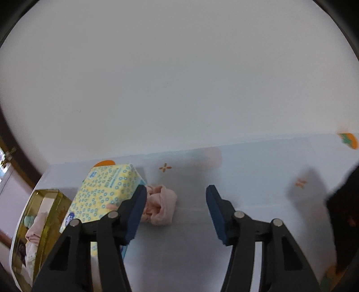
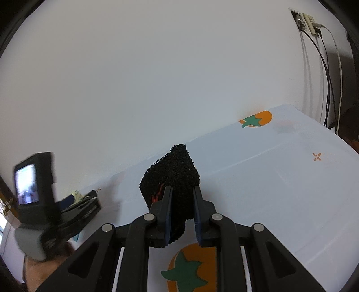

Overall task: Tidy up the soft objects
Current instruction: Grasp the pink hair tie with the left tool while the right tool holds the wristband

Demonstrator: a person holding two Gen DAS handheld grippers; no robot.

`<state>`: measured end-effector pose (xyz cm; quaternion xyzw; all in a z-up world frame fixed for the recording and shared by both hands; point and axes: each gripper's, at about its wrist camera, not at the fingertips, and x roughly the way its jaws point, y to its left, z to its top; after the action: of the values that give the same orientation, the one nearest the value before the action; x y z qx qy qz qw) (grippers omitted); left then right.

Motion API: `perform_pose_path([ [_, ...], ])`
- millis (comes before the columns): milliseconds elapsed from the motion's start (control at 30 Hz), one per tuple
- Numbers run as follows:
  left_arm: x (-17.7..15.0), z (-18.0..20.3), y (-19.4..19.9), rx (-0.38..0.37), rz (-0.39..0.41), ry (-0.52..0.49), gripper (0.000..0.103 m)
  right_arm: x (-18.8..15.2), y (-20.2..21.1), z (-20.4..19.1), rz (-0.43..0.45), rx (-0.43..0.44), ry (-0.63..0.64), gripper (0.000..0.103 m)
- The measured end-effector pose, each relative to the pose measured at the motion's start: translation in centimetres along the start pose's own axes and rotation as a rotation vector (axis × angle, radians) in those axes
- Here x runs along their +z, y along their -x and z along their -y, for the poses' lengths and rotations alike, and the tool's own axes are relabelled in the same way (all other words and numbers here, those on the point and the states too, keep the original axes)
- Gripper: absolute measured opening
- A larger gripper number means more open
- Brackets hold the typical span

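In the left wrist view a crumpled pink cloth lies on the pale tablecloth, just inside my left gripper's left pad. My left gripper stands open around it, and the right pad is well clear of the cloth. My right gripper is shut on a black fuzzy cloth with a bit of red on it, held above the table. From the right wrist view my left gripper appears blurred at the far left.
A yellow tissue pack with blue rings lies left of the pink cloth. A yellow see-through box holding soft items stands at the far left. Cables hang from a wall socket at the right. A white wall borders the table.
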<state>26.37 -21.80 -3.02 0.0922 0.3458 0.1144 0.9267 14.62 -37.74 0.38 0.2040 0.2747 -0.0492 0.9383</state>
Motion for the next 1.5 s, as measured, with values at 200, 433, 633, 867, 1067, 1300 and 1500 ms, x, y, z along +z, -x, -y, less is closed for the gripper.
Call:
perform_pose_path([
  [200,-0.6,-0.4,-2.8,0.101,-0.094,0.058,0.056,0.0,-0.1,-0.6,-0.002,0.016,-0.002,0.019],
  [433,-1.2,-2.2,-4.7,0.088,-0.199,0.191,0.068,0.2,-0.2,-0.2,-0.006,0.024,-0.026,0.019],
  [633,-1.4,-1.8,-4.1,-0.024,-0.170,0.117,0.034,0.4,0.0,0.5,0.008,0.013,-0.056,0.019],
  [867,-3.7,-2.3,-0.4,-0.338,-0.122,0.101,0.016,0.7,-0.1,1.2,0.020,0.002,-0.075,0.019],
  [1067,-7.3,-2.0,6.3,-0.702,-0.014,0.088,0.016,0.8,0.3,1.4,0.034,0.035,-0.107,0.019],
  [1300,-9.3,-3.4,10.0,-0.697,0.143,0.071,0.016,0.6,0.1,1.5,0.034,0.070,-0.126,0.019],
  [1500,-8.9,-5.0,9.1,-0.585,0.233,0.044,0.016,0.0,-0.3,1.0,0.038,0.077,-0.123,0.019],
])
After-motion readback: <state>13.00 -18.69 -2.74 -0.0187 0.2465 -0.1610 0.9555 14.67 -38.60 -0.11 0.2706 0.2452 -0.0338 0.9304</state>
